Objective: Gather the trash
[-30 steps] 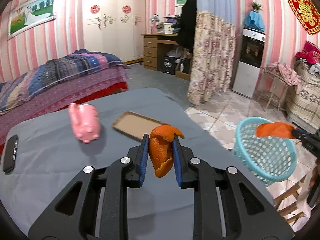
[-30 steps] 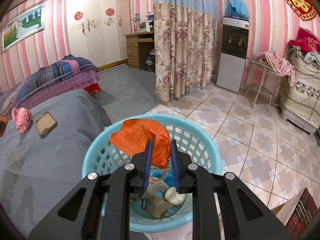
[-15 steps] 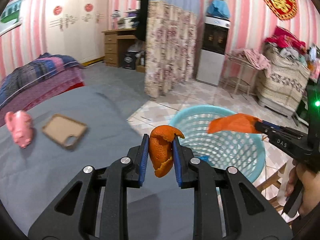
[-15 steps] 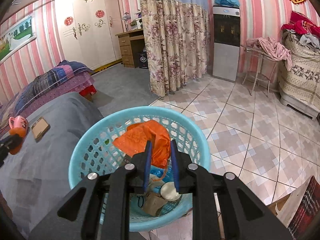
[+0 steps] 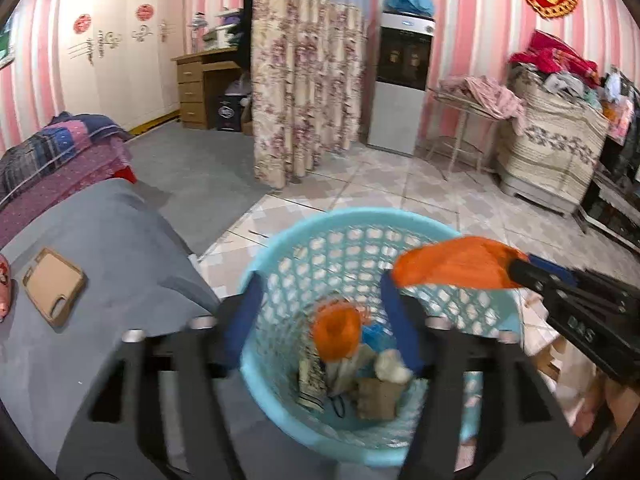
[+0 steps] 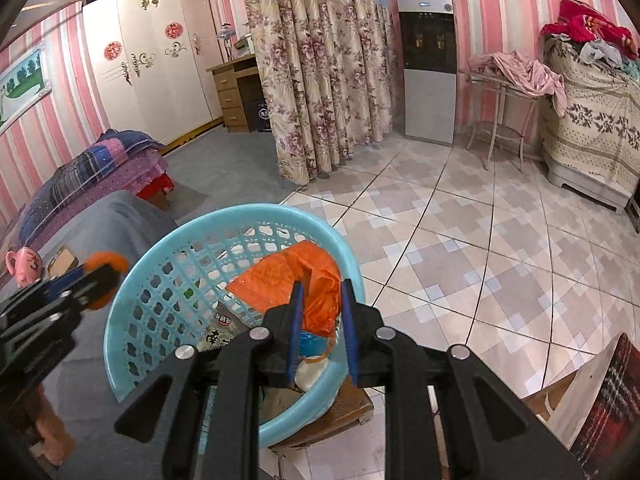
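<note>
Two hand-held grippers over one basket (image 5: 280,236): left (image 5: 320,320) spread wide, right (image 6: 319,304) pinching orange plastic (image 6: 296,276).

A round light-blue lattice basket (image 5: 404,224) stands at the edge of the grey bed, upright, part-filled with crumpled paper, cardboard scraps and a blue wrapper. An orange peel (image 5: 335,334), curled and blurred, sits in mid-air inside its mouth. A crumpled orange plastic bag (image 6: 304,284) hangs over the basket's near rim, pinched at one end.
</note>
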`<state>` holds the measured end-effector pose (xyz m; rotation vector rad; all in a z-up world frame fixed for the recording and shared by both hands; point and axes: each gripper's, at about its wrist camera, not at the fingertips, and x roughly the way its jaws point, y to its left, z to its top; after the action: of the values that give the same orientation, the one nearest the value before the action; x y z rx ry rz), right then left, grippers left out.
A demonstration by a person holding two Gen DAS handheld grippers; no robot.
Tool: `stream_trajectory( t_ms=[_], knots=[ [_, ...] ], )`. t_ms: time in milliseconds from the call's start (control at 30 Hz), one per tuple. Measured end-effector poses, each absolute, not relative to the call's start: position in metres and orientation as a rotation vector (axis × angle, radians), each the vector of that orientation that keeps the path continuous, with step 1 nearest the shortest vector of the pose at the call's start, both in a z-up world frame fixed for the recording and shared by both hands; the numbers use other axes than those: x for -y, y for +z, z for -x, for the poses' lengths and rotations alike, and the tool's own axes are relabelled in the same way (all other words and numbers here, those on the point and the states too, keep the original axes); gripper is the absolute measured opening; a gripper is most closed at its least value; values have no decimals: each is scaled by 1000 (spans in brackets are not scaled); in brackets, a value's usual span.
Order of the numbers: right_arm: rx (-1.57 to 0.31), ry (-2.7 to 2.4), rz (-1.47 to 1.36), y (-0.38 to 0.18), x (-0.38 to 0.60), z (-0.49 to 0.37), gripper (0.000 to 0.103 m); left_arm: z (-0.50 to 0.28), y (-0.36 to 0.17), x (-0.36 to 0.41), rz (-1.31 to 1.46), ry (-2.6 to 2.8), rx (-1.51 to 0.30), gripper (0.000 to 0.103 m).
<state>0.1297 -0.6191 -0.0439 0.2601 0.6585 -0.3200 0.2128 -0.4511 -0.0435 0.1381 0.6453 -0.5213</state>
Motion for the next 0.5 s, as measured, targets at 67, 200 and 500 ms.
stream_trajectory(
  t_ms=[67,200,500],
  knots=[
    [-661,-320,-255,-46,620,-131,19,-219,-39,438,-125,-483,-623,77],
    [-662,-316,-233,-46,615,-133,19,-228,-30,412,-97,-415,-598,85],
    [-659,-307,-161,-51,582,-153,25,-223,-15,351,-70,-303,-563,95]
  ],
)
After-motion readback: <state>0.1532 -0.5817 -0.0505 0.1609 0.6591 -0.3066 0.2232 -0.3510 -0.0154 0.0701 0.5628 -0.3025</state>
